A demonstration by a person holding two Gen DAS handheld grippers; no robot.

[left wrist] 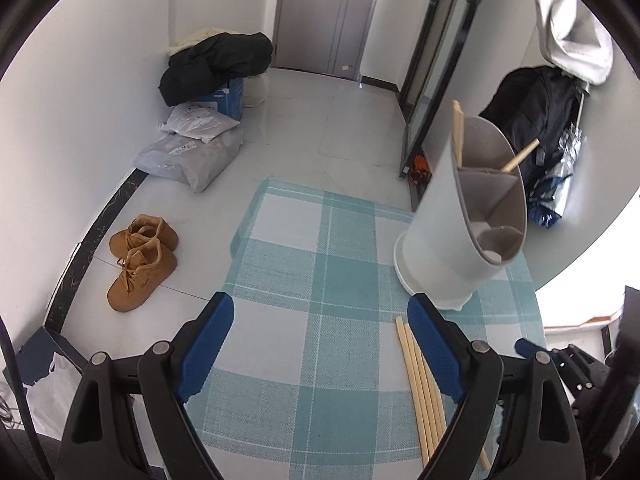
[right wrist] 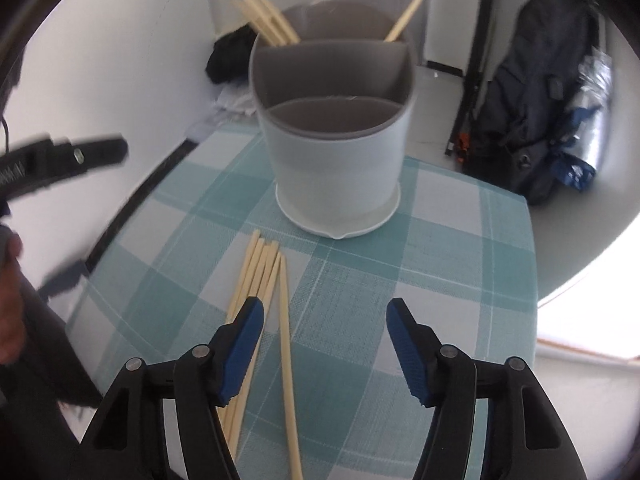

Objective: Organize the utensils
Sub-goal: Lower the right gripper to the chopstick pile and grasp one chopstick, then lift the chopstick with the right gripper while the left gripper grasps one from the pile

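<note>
Looking down at the desk [right wrist: 460,240], I see a blue and white checked cloth on it. A white holder [right wrist: 336,160] stands upright near the far side. It has grey walls inside that split it into parts. Some chopsticks already stand in the back part [right wrist: 272,20], leaning on the rim, so I think that is where they all go. The front part looks empty.

More loose chopsticks [right wrist: 260,276] lie flat on the cloth, just in front of the holder. They lie side by side in a small bunch, and one [right wrist: 286,340] sits a little apart on the right. That one looks easiest to pick, because nothing crowds it.

My right gripper [right wrist: 324,344] is open and holds nothing. It points down at the bunch. Its left finger hangs over the bunch, and the lone chopstick runs through the gap between the fingers. I think I am getting ready to pinch one.

My left gripper [left wrist: 320,344] is also open wide and empty. It hovers over bare cloth, with the chopsticks [left wrist: 420,396] beside its right finger. It may help steady things later.

Thin sticks can roll or slip, so I should close slowly.
</note>
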